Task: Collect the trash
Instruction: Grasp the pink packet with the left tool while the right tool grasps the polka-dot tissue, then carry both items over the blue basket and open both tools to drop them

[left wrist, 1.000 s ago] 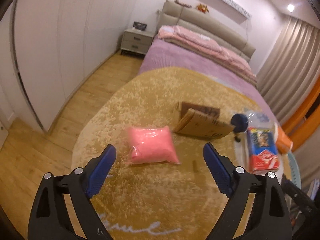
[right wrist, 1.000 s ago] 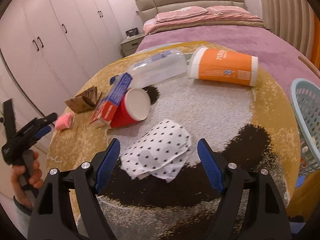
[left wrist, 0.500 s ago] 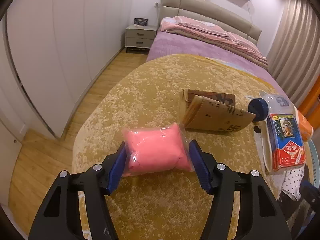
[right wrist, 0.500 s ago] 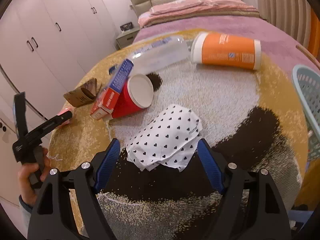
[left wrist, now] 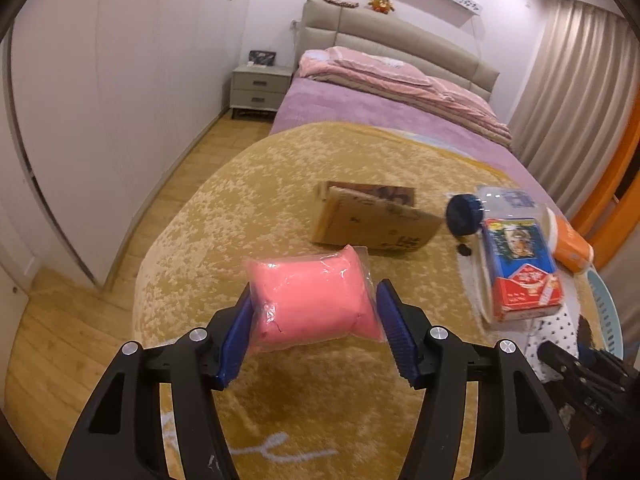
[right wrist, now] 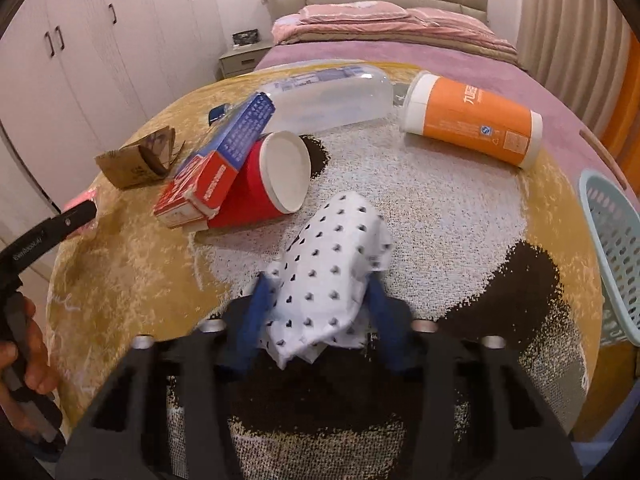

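Observation:
A pink soft packet (left wrist: 312, 300) in clear wrap sits between the blue pads of my left gripper (left wrist: 316, 312), just above the round yellow rug (left wrist: 280, 400). The jaws are closing and the pads press its two sides. In the right wrist view a white wrapper with black hearts (right wrist: 332, 264) is bunched up between the pads of my right gripper (right wrist: 318, 292), whose jaws are also closing and squeeze it. The wrapper's lower edge hangs over the gripper body.
On the rug lie a folded cardboard piece (left wrist: 372, 220), a clear bottle (right wrist: 328, 100), a blue and red box (right wrist: 216, 164) leaning on a red cup (right wrist: 264, 188), and an orange canister (right wrist: 472, 120). A pale blue basket (right wrist: 612, 248) stands at the right edge.
Both grippers went from wide open to closed on their items. The left moved forward onto the pink packet; the right moved onto the heart wrapper, which is now crumpled upward.

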`<action>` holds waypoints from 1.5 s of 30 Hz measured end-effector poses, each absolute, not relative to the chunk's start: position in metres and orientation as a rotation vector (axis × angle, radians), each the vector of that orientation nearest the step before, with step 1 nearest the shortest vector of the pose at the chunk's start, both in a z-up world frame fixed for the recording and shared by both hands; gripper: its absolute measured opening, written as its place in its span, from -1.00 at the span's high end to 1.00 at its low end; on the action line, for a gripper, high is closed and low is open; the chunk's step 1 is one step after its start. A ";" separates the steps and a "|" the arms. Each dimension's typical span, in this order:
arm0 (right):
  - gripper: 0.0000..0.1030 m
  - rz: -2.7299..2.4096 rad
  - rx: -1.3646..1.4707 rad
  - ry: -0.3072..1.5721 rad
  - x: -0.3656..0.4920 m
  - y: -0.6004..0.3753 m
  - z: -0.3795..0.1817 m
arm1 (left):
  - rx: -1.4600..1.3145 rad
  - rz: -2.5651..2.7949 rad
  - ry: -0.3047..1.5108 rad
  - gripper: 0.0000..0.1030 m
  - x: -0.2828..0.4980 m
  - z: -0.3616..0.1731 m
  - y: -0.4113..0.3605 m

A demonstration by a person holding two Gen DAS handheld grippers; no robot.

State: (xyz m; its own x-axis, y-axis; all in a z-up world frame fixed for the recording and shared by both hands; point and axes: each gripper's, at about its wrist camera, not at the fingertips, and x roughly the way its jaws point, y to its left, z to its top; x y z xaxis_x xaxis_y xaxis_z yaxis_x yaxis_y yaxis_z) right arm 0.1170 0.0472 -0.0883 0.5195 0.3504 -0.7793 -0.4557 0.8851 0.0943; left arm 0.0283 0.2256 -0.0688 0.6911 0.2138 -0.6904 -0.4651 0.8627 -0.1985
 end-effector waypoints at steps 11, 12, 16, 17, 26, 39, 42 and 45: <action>0.87 0.560 -0.025 0.855 0.107 0.012 -0.066 | -0.325 0.261 0.649 -0.11 0.028 -0.037 0.172; 0.89 0.562 -0.014 0.847 0.108 0.007 -0.062 | -0.331 0.230 0.643 -0.11 0.029 -0.034 0.165; 0.91 0.544 0.013 0.815 0.109 -0.006 -0.050 | -0.302 0.160 0.625 -0.11 0.036 -0.023 0.139; 0.91 0.540 0.021 0.809 0.111 -0.010 -0.048 | -0.291 0.142 0.619 -0.11 0.038 -0.020 0.130; 0.91 0.448 0.092 0.744 0.122 -0.060 -0.031 | -0.228 -0.005 0.622 -0.11 0.068 -0.015 0.065; 0.92 0.241 0.187 0.715 0.150 -0.167 -0.035 | -0.135 -0.213 0.635 -0.11 0.133 -0.011 -0.042; 0.92 0.196 0.210 0.722 0.158 -0.193 -0.041 | -0.110 -0.275 0.645 -0.11 0.150 -0.015 -0.073; 0.92 0.149 0.232 0.724 0.167 -0.218 -0.046 | -0.082 -0.323 0.664 -0.11 0.166 -0.022 -0.101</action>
State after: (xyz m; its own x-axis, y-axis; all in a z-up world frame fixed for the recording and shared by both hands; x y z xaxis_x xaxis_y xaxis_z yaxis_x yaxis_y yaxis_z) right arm 0.1667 -0.2181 -0.0459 0.7403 0.2146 -0.6371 -0.0550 0.9638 0.2608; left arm 0.1661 -0.1008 -0.0221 0.7397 -0.3206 -0.5916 0.2684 0.9468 -0.1774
